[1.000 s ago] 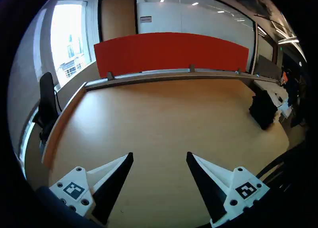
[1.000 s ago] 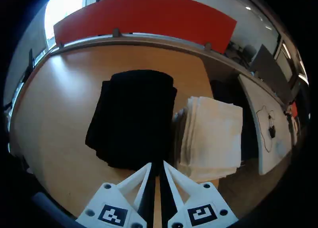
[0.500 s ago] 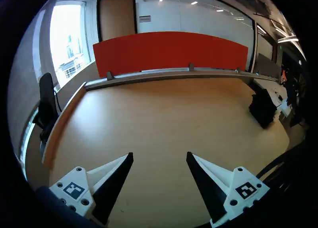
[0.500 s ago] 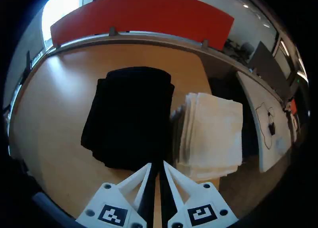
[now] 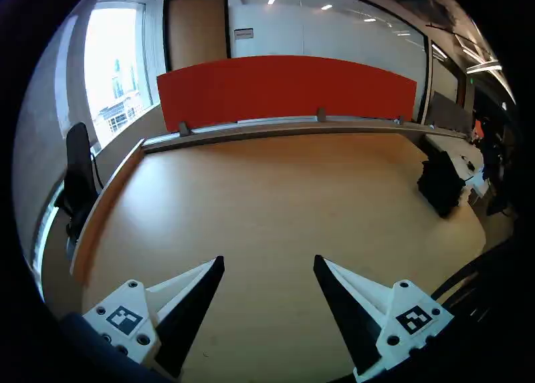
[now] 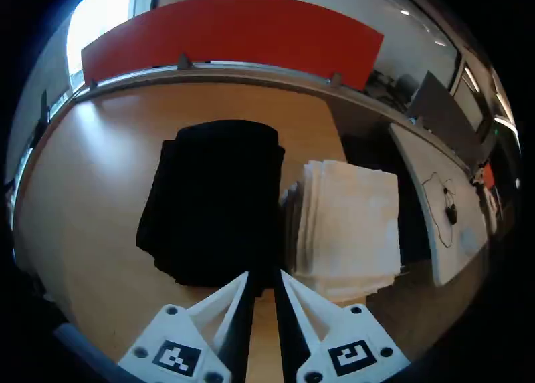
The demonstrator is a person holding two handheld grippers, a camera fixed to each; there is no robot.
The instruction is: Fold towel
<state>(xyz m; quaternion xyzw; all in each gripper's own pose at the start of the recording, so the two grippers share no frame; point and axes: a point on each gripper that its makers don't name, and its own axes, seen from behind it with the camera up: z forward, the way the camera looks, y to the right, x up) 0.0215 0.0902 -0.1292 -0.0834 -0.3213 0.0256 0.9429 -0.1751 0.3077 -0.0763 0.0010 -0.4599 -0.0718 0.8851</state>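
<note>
Nearest, at 6 o'clock in the right gripper view, the right hand-held gripper (image 6: 262,276) has its jaws drawn almost together, with a thin slit of counter (image 6: 87,202) showing between them. Its fingertips overlap the near edge of the black towel stack (image 6: 214,202); whether they pinch the cloth cannot be told. The black towel stack lies flat at the centre of the view, its rounded fold on the far side, toward 12 o'clock. Just beside it, toward 3 o'clock, lies a white towel stack (image 6: 351,229), its layered edges facing the black one; whether the two touch cannot be told. Beyond the white towel stack, at 3 o'clock, a separate grey desk (image 6: 418,169) carries a thin cable. Farthest, across 12 o'clock, a grey rail (image 6: 234,69) and a red divider panel (image 6: 234,32) close the back of the counter.

In the left gripper view, the left hand-held gripper (image 5: 267,259) is released: its fingers stand wide apart at 7 and 5 o'clock, with counter wood between them. At 3 o'clock, near the counter's right edge, sits a dark folded bundle (image 5: 441,182), well apart from this gripper. An office chair (image 5: 77,176) stands off the counter at 9 o'clock. Farthest, the red divider panel spans 12 o'clock, with a bright window (image 5: 114,82) at 10 o'clock.
</note>
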